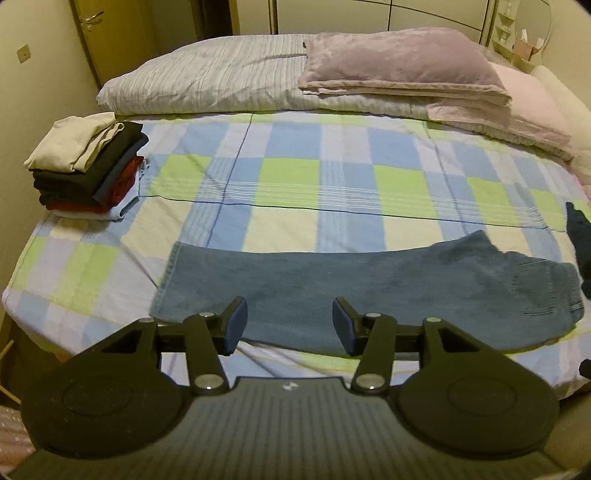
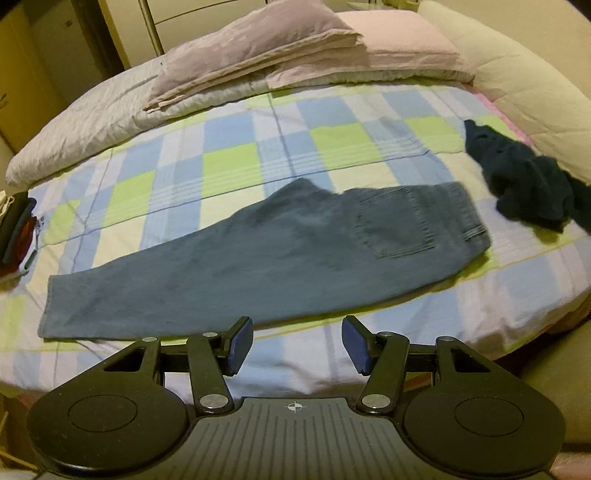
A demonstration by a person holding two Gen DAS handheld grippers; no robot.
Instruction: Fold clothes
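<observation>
A pair of blue jeans (image 1: 369, 284) (image 2: 258, 251) lies flat, folded lengthwise leg on leg, across the near part of the checked bed sheet (image 1: 288, 177) (image 2: 229, 155). The waist with a back pocket points right, the hems left. My left gripper (image 1: 290, 325) hangs open above the jeans' near edge, nothing between its blue pads. My right gripper (image 2: 297, 345) is open too, raised over the sheet just in front of the jeans, holding nothing. A crumpled dark blue garment (image 2: 524, 184) (image 1: 580, 236) lies to the right of the waist.
A stack of folded clothes (image 1: 88, 166) (image 2: 16, 232) sits at the bed's left edge. A striped duvet (image 1: 207, 77) and folded lilac bedding (image 1: 402, 62) (image 2: 266, 48) lie across the far side. A door (image 1: 96, 33) stands at the far left.
</observation>
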